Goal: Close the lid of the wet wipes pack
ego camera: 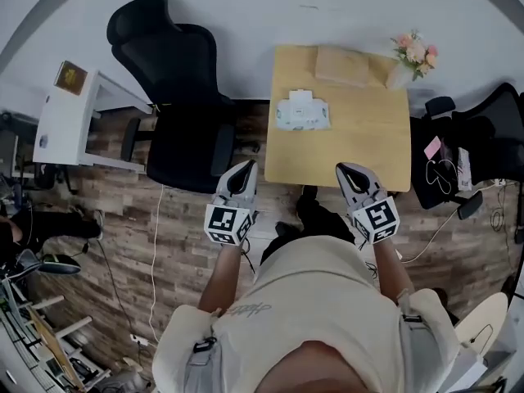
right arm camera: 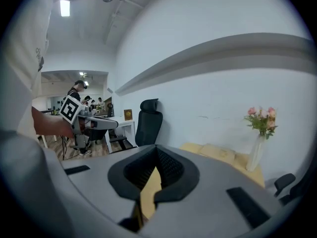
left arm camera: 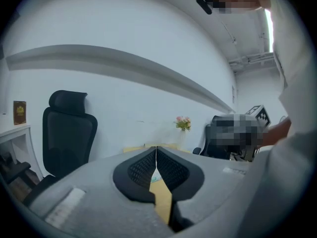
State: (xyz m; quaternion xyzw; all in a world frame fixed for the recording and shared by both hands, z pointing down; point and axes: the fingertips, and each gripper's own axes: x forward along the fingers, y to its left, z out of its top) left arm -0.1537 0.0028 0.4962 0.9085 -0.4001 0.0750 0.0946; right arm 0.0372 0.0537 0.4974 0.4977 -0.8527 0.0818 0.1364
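The wet wipes pack (ego camera: 301, 113) is white and pale green and lies flat on the far left part of the wooden table (ego camera: 360, 137). Its lid (ego camera: 301, 97) appears flipped up toward the far side. Both grippers hang short of the table's near edge, well apart from the pack. My left gripper (ego camera: 244, 170) (left arm camera: 156, 152) is shut, its black pads touching with nothing between them. My right gripper (ego camera: 347, 172) (right arm camera: 156, 152) is shut too and holds nothing. The pack is not clearly visible in either gripper view.
A tan padded envelope (ego camera: 344, 64) and a vase of pink flowers (ego camera: 413, 56) stand at the table's far edge. A black office chair (ego camera: 176, 97) stands left of the table, another black chair (ego camera: 475, 154) to its right. A white shelf unit (ego camera: 70, 117) is further left.
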